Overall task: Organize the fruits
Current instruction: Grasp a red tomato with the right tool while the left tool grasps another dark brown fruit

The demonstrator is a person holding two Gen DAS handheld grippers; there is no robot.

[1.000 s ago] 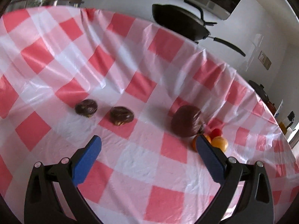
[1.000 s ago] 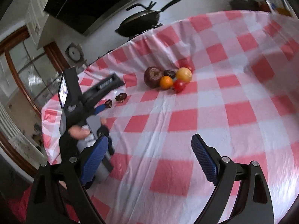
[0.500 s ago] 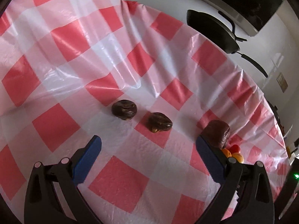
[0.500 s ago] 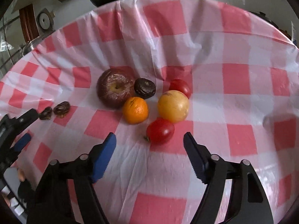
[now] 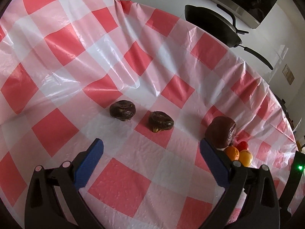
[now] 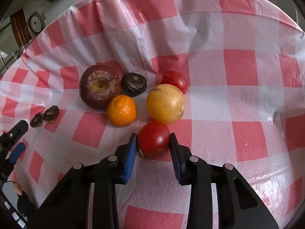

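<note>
Right gripper (image 6: 153, 141): fingers closed against both sides of the near red tomato (image 6: 153, 139) on the checked tablecloth (image 6: 238, 99). Yellow fruit (image 6: 165, 103) touches the tomato just beyond the fingertips. Left gripper (image 5: 151, 148): fingers wide apart, holding nothing; two dark fruits (image 5: 161, 121) lie ahead.

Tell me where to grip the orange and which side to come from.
Grip the orange across its round middle, coming from the near, open tablecloth side. The apple touches its far left and the yellow fruit sits close on its right, so probably set the fingers slightly diagonally, clear of both.
</note>
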